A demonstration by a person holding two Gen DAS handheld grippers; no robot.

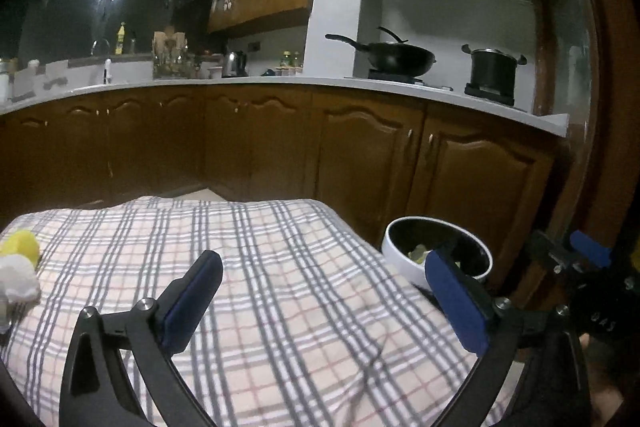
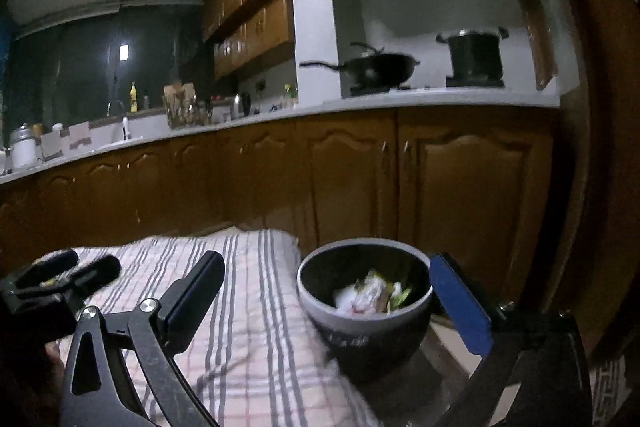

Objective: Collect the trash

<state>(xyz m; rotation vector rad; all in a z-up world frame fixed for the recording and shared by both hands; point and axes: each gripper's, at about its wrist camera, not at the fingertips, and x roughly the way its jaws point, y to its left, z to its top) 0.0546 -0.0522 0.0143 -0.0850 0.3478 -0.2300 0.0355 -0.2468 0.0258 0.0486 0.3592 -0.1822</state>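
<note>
While my two grippers stand over the checked cloth (image 1: 280, 267), the step in hand appears to be the interval between one deposit and the next pickup. The bin (image 2: 364, 307), a dark round bowl-like container with a pale rim, sits just off the right edge of the cloth-covered surface and already holds crumpled white and greenish scraps (image 2: 372, 297). Remaining trash lies at the far left of the cloth in the left wrist view: a yellow item (image 1: 22, 245) touching a white crumpled wad (image 1: 18, 279). My left gripper (image 1: 324, 291) has its jaws spread fully, nothing between the blue pads, cloth only beneath. My right gripper (image 2: 326, 307) is likewise released and wide; the bin appears framed between its pads, but neither pad visibly presses on it, and the frame is blurred there. Judged next move: swing the left gripper toward the yellow and white pieces, lower over one, and close; the soft wad should compress easily. The kitchen counter (image 1: 280, 83) beyond plays no part.
</note>
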